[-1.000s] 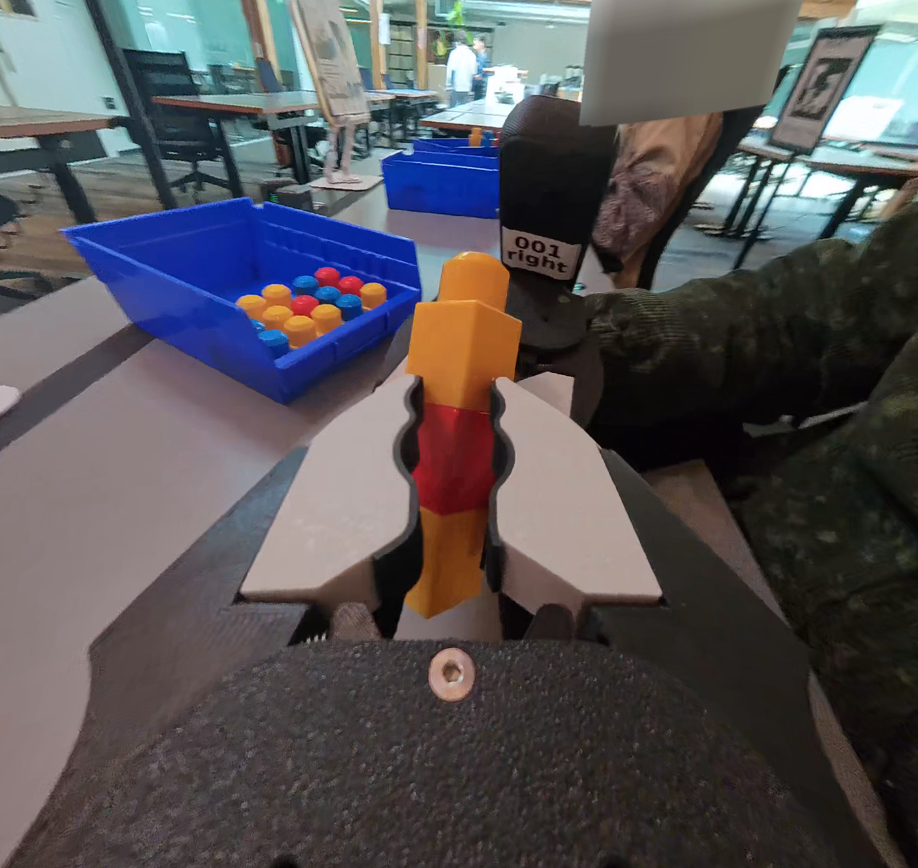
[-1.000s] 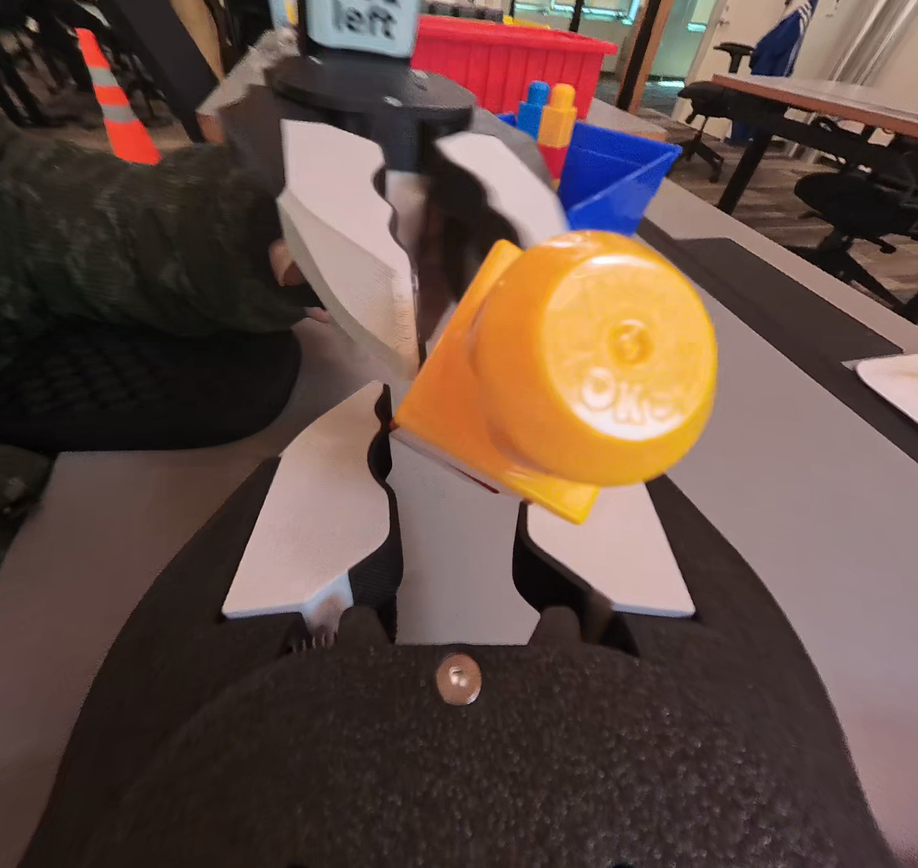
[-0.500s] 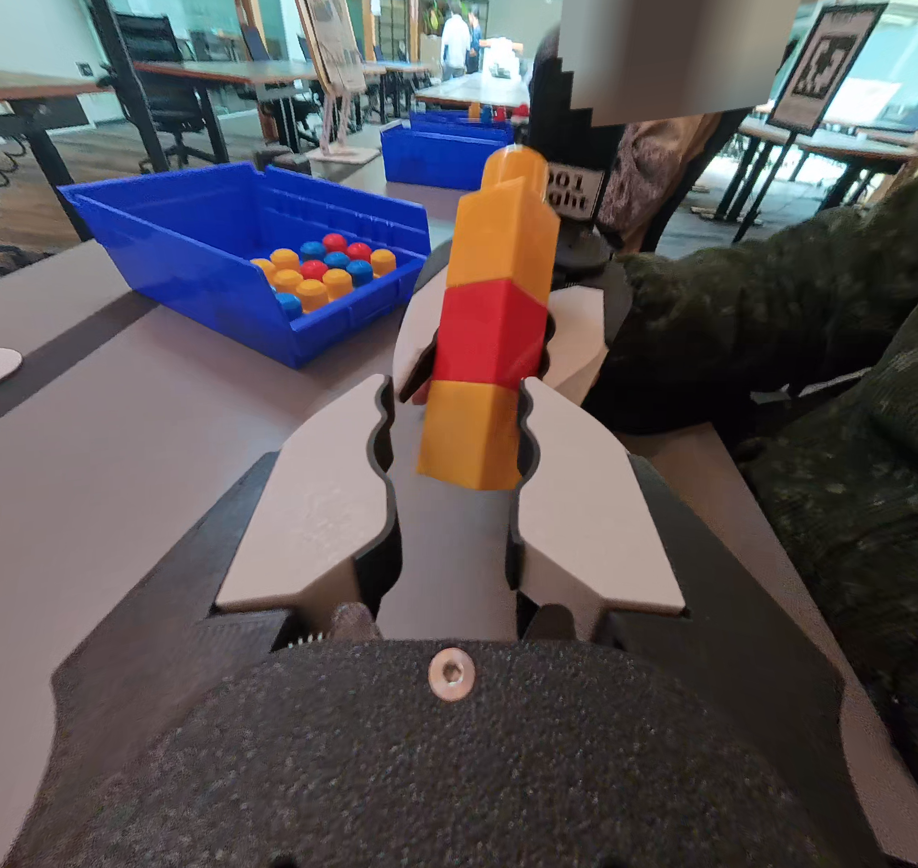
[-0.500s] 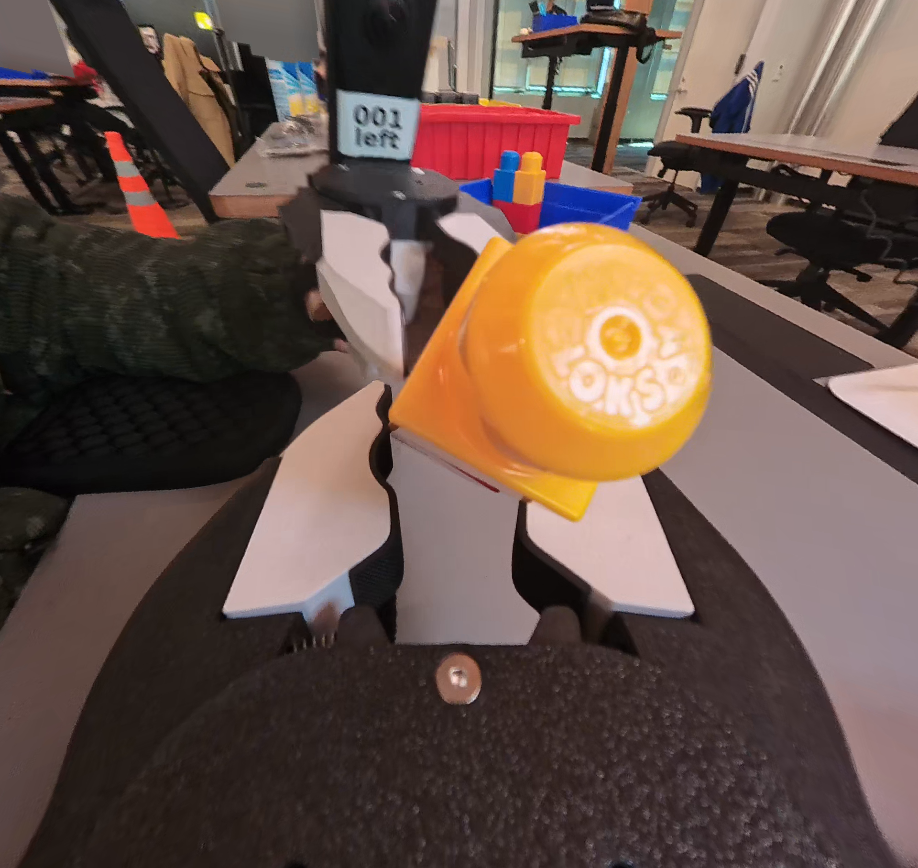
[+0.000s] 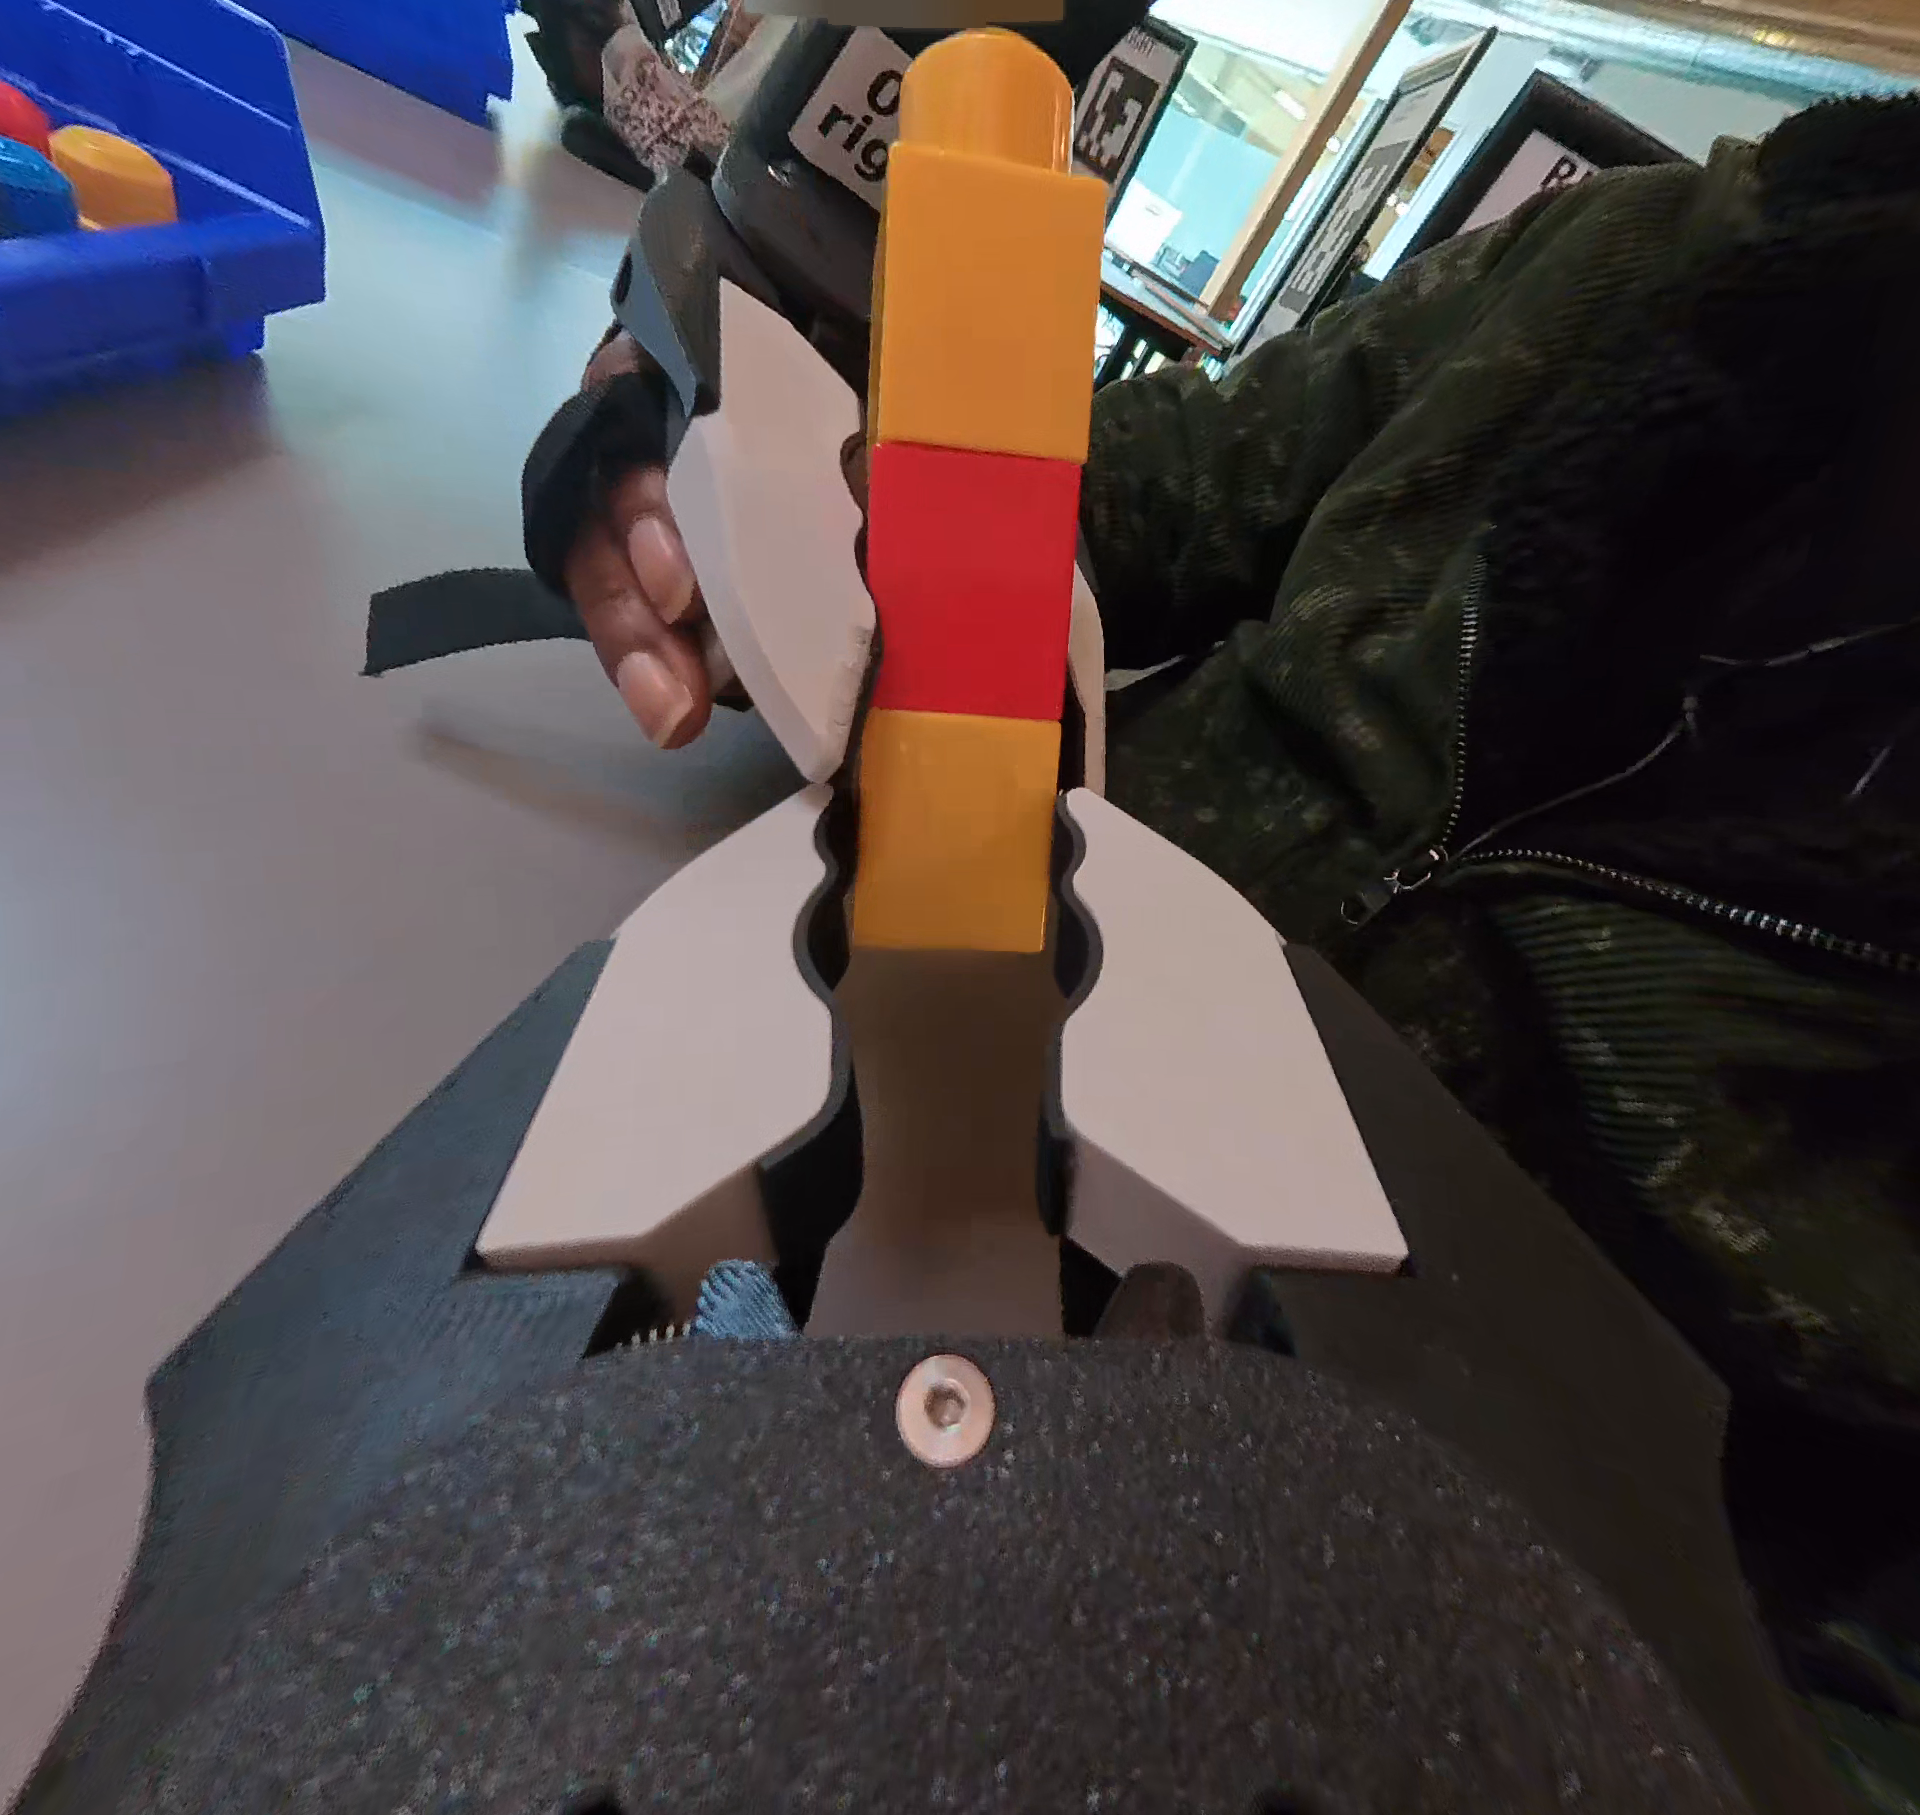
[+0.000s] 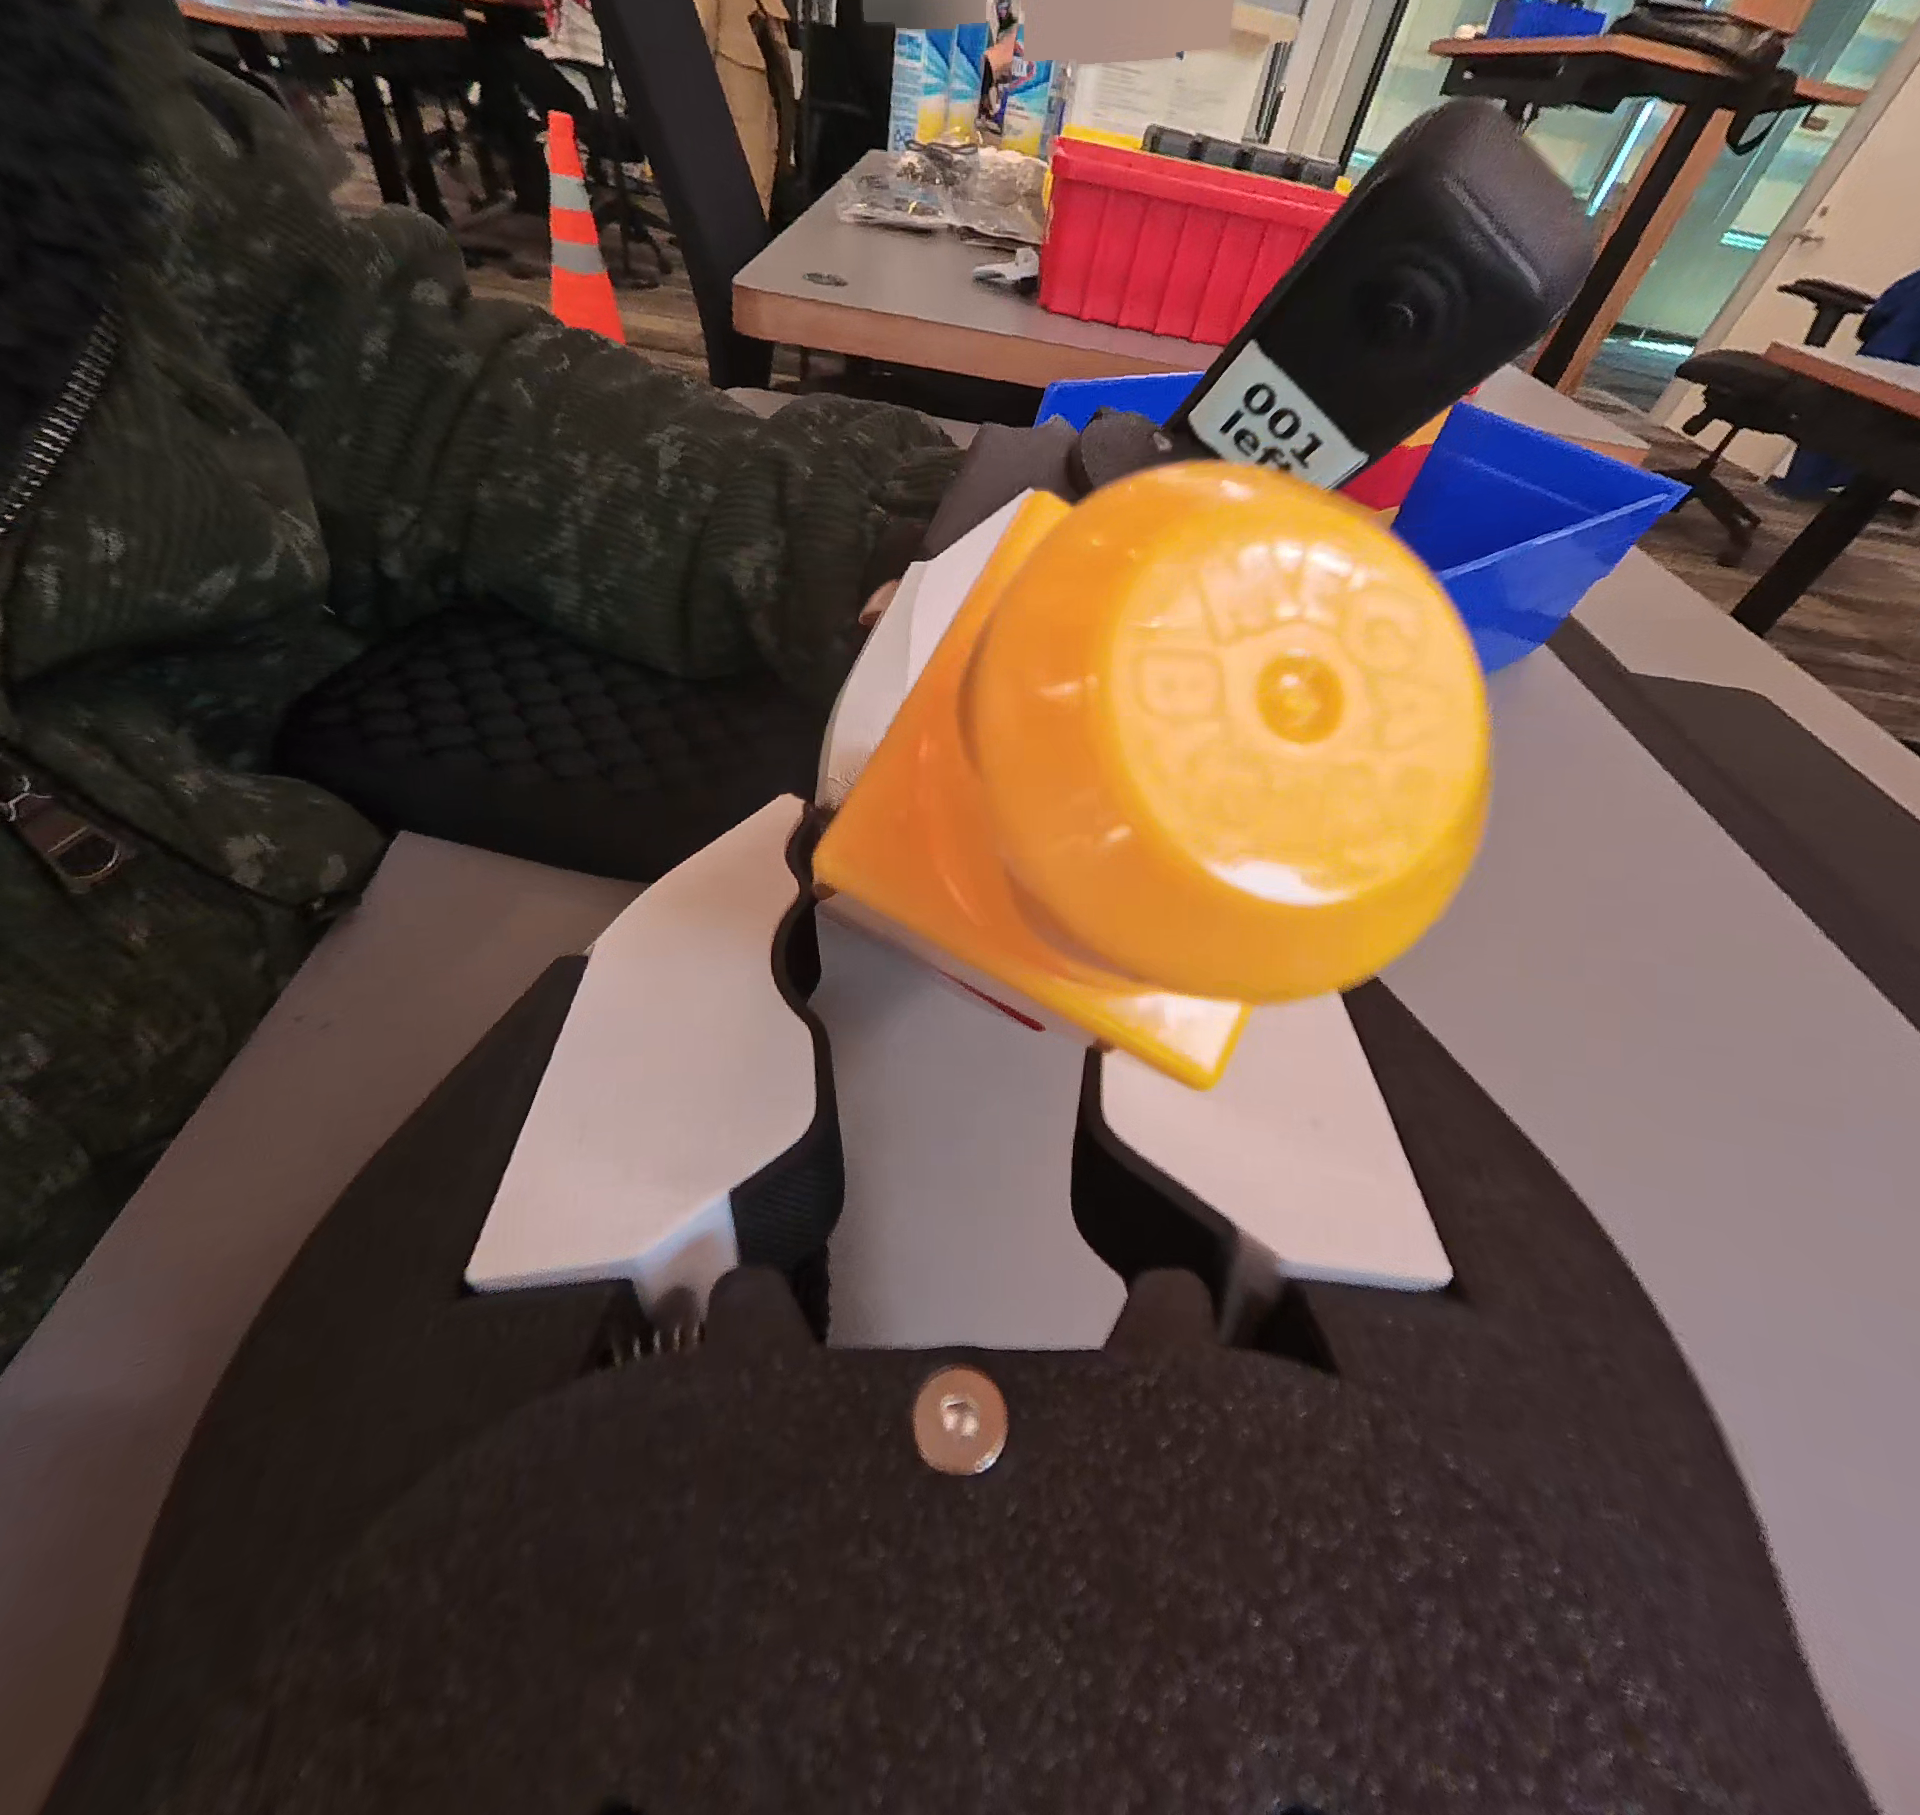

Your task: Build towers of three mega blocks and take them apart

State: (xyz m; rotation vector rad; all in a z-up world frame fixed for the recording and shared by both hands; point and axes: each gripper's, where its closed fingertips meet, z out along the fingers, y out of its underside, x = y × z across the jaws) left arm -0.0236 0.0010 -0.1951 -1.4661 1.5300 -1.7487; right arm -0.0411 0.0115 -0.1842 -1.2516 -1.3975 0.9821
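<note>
Closer now, both grippers' fingers clamp the tower [image 5: 971,560]; loose blocks [image 5: 73,170] lie in the blue bin [image 5: 156,279].

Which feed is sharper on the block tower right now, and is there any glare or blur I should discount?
Left wrist view: three-block orange-red-orange plastic tower is crisp, with the blue plastic bin soft at the frame edge. Right wrist view: the tower's round orange stud looms close, slightly blurred, with small glare spots.

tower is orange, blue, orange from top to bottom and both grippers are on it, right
Not quite. The middle block of the tower is red, not blue, as the left wrist view shows. The rest holds: top block and bottom block are orange, the left gripper is on the bottom block, and the right gripper is at the red one.
</note>
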